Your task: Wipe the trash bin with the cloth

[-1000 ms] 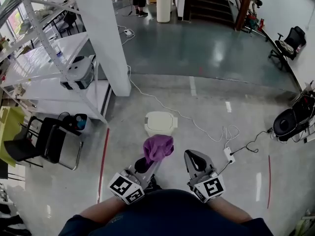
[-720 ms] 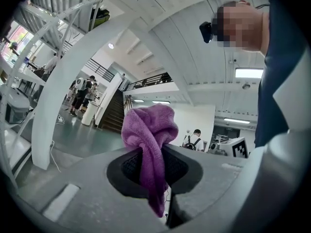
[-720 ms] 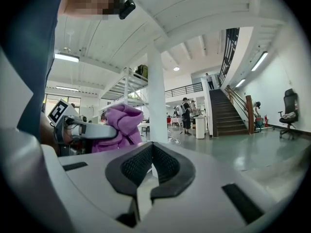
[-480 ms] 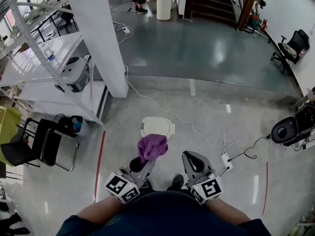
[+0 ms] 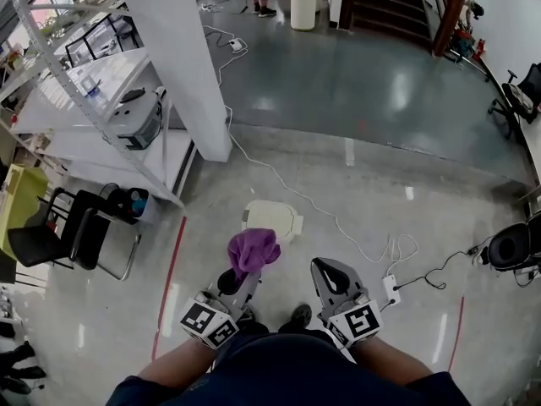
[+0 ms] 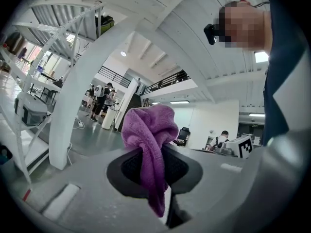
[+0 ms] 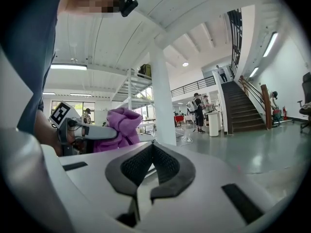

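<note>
Only the head view shows the trash bin: a cream-lidded bin on the concrete floor at 12 o'clock from the person, just beyond both grippers and touching neither. The left gripper points toward it with the purple cloth bunched at its tip, and the cloth overlaps the bin's near edge in that view. The left gripper view adds what the head view cannot: its fingers are clamped on the cloth, which swells above them in a wad and hangs in a tail below. The right gripper sits beside the left, apart from it. Its own view shows the fingers pressed together at the tips with nothing between them, and the cloth-bearing left gripper at 9 o'clock. Neither gripper view takes in the bin. Around the bin, bare floor lies open at 9 and 12 o'clock, while a white cable snakes past its 3 o'clock side to a power strip. A white pillar and a shelving rack stand well off at 10 to 11 o'clock, and a black chair at 9 o'clock.
</note>
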{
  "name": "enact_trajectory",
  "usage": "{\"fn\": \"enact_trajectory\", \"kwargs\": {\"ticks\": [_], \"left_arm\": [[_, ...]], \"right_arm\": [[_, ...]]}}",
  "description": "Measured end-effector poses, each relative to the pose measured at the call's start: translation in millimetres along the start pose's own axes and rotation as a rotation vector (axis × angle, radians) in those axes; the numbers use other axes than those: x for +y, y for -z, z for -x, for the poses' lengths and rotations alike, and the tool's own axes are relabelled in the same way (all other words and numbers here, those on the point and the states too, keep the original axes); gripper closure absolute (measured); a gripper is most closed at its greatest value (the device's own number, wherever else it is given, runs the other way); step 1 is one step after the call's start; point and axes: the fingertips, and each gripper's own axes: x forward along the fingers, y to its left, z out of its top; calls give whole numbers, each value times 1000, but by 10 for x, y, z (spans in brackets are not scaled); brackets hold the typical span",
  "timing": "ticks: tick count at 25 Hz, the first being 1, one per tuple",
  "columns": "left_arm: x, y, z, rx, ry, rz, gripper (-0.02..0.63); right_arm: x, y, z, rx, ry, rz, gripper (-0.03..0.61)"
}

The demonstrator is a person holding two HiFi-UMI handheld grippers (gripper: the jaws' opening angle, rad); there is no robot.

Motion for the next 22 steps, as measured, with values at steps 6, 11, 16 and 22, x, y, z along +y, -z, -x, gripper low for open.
{"fn": "enact_trajectory", "kwargs": {"ticks": [6, 11, 16, 22], "left_arm": [[384, 70, -210, 22, -16, -43, 560], [876, 236, -385, 31, -27, -72, 560], [1386, 597, -572, 44, -47, -88, 560], [1975, 1059, -795, 18, -107, -82, 560]], "right_arm": [[-95, 169, -242, 28, 19, -16, 569], [-162, 420, -537, 23, 42, -30, 569], [-280, 803, -830, 5, 70, -62, 568], [-519, 1354, -1050, 9, 92, -43, 568]]}}
